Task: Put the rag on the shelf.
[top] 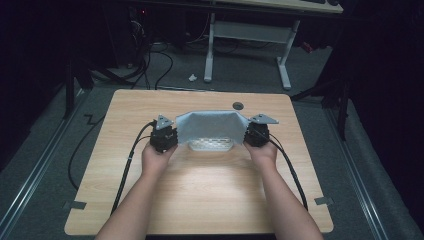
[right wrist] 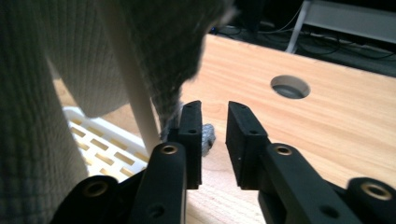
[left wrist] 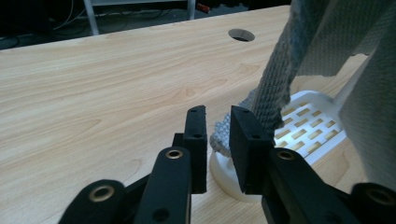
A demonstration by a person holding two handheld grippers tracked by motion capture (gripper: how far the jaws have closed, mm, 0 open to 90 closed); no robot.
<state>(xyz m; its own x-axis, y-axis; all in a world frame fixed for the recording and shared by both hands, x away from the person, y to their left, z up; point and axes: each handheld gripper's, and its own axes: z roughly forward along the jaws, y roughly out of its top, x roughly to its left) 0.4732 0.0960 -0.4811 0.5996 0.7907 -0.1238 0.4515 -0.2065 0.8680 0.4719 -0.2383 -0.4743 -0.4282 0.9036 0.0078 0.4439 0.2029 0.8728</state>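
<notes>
1. We work at a light wooden table point(top: 200, 195) with rounded corners, standing on grey carpet in a dim room; its far half holds a round cable hole point(top: 238, 105), which we take as our landmark.
2. Beyond the hole, off the table, we see the white legs of a second desk point(top: 247, 35), loose black cables on the floor and a small white scrap point(top: 192, 77) on the carpet.
3. Just on the near side of the hole stands a white plastic rack point(top: 210, 145) with a slotted base; in the left gripper view its rounded rim and rows of slots show clearly.
4. A grey waffle-weave towel point(top: 209, 126) hangs draped over the rack, spread between our two hands; whether anything lies inside the rack we cannot tell, since the towel covers most of it.
5. The left gripper point(top: 163, 139), nearer than the hole and to its left, has its jaws a narrow gap apart. A bunched corner of the towel lies just beyond the jaw tips, and we cannot tell whether it is actually pinched.
6. The right gripper point(top: 257, 134), nearer than the hole and slightly to its right, also has jaws a narrow gap apart; the towel's edge hangs beside its left jaw, with bare wood showing between the jaws.
</notes>
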